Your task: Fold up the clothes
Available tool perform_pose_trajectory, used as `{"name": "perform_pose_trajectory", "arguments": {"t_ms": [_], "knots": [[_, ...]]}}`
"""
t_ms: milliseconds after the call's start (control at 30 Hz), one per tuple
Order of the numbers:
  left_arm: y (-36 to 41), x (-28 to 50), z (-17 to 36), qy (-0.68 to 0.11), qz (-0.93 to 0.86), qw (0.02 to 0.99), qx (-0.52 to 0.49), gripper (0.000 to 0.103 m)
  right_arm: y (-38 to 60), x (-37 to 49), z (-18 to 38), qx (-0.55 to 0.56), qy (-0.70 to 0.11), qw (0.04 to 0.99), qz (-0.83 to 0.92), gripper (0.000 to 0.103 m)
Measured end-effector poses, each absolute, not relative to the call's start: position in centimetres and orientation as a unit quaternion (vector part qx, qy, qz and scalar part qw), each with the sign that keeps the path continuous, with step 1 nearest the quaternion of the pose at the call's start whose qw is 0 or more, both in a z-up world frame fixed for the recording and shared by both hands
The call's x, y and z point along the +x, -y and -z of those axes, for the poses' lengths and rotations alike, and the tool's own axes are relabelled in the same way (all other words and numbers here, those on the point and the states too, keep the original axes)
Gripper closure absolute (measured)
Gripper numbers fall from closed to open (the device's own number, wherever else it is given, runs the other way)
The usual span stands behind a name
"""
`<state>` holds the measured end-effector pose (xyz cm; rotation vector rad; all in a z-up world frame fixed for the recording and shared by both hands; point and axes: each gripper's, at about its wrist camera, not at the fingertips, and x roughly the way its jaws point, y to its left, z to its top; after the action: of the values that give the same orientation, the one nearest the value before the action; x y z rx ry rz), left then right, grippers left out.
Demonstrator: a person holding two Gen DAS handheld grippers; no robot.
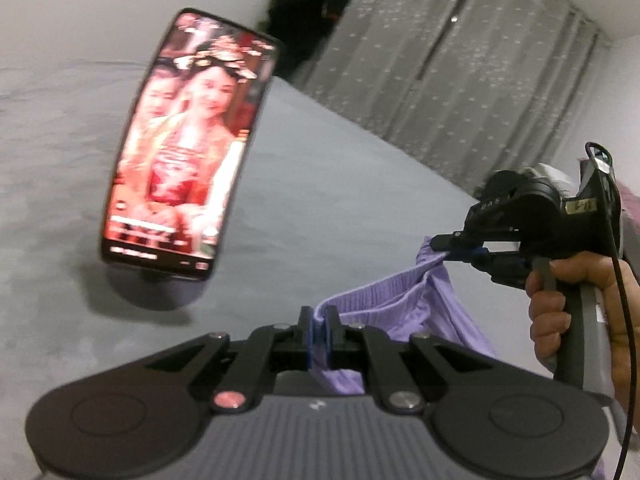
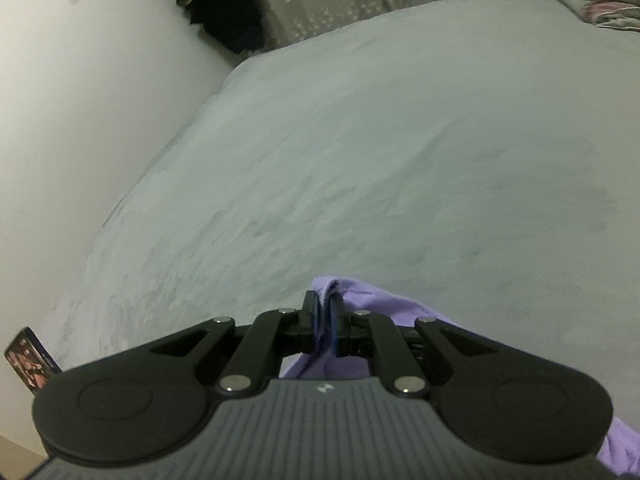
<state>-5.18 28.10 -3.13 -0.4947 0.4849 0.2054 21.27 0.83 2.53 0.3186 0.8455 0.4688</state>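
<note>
You are pinching the purple garment (image 1: 384, 300) in both tools: your left gripper (image 1: 320, 322) is clamping one stretch of its ribbed edge between closed fingers, and your right gripper (image 1: 460, 250), gripped by your hand (image 1: 576, 312), is squeezing another stretch beside it. The cloth is hanging between them above the grey bed (image 1: 320, 184). A phone (image 1: 188, 144) on a stand is playing video nearby.
</note>
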Motion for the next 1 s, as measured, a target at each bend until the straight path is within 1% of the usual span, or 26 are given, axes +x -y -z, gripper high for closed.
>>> {"name": "perform_pose_trajectory", "arguments": {"t_ms": [233,467,533,567,600,667,700,733,767,800,900,1000], "knots": [[-29.3,-5.0,3.1,-0.247,-0.143,0.93,-0.231,0.098,-4.1,22.4,-0.5,0.146,-0.416,0.866,-0.239,0.096],[-29.5,-4.0,3.5,-0.282,-0.176,0.917,-0.222,0.097,-5.4,21.8,0.8,0.117,-0.424,0.866,-0.24,0.096],[-29.3,-3.1,3.4,-0.292,-0.181,0.914,-0.217,0.097,-5.4,21.5,1.2,0.114,-0.424,0.865,-0.241,0.093],[-29.2,-2.8,3.3,-0.294,-0.185,0.913,-0.212,0.096,-5.4,21.4,1.2,0.116,-0.426,0.864,-0.242,0.086],[-29.0,-2.8,3.1,-0.293,-0.188,0.915,-0.206,0.094,-5.1,21.3,1.1,0.118,-0.429,0.862,-0.242,0.086],[-28.6,-2.9,2.6,-0.286,-0.194,0.918,-0.191,0.087,-4.8,21.3,0.8,0.119,-0.431,0.861,-0.243,0.086],[-28.4,-2.9,2.4,-0.283,-0.197,0.92,-0.184,0.076,-4.6,21.2,0.6,0.118,-0.431,0.861,-0.244,0.08],[-28.2,-2.9,2.2,-0.28,-0.2,0.922,-0.177,0.062,-4.0,21.0,0.3,0.118,-0.428,0.863,-0.242,0.073],[-28.0,-3.3,2.0,-0.276,-0.202,0.924,-0.171,0.057,-3.4,20.7,0.1,0.117,-0.425,0.865,-0.241,0.056],[-27.9,-3.8,2.0,-0.272,-0.201,0.926,-0.167,0.054,-2.8,20.5,-0.2,0.117,-0.422,0.866,-0.24,0.051],[-27.1,-3.8,1.6,-0.27,-0.194,0.929,-0.162,0.048,-1.0,19.7,-0.9,0.117,-0.413,0.872,-0.236,0.051],[-26.0,-3.4,1.2,-0.269,-0.184,0.932,-0.156,0.045,0.7,19.0,-1.6,0.117,-0.404,0.877,-0.232,0.051]]}}
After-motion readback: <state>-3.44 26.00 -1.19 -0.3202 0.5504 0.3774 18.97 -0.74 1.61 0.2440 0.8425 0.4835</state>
